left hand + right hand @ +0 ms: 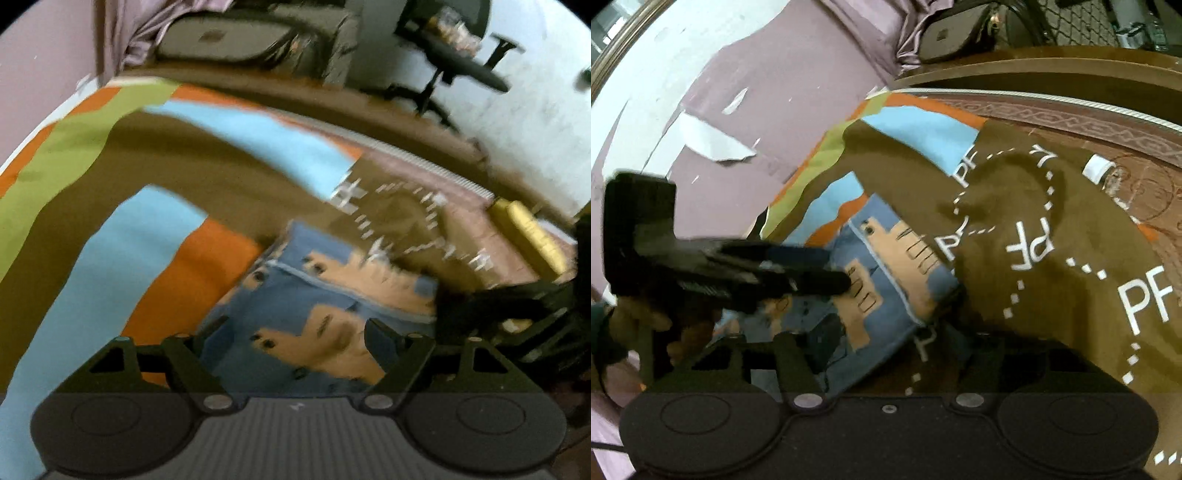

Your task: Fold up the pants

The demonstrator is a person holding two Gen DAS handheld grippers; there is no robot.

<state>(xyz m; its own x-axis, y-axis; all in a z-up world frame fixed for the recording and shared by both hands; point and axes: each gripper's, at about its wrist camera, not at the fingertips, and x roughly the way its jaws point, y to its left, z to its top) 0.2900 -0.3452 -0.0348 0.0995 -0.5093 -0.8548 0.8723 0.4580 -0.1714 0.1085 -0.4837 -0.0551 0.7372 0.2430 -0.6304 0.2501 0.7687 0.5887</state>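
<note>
**Ana:** Jaws first, then: the left gripper (295,332) has its jaws spread wide, one finger (384,339) down over the pants (321,314), and nothing is pinched between them.

**Ben:** And the right gripper (886,354)?

**Ana:** Harder call. Its fingers are dark against the cloth and partly sunk into the folds, so I cannot tell how far apart they are or whether they hold anything.

**Ben:** Where do the pants sit?

**Ana:** They're a folded blue bundle with tan patches, lying on the brown bedspread (1015,206), the one with white "PF" lettering. Beside the pants, on the far side from the lettering, run bands of orange, light blue and green.

**Ben:** That black shape crossing the right wrist view?

**Ana:** That's the left gripper again, its fingers reaching in over the pants, tips against a tan patch. It's blurred.

**Ben:** Anything beyond the bedspread?

**Ana:** A black office chair (461,62), well apart from the pants.
</note>
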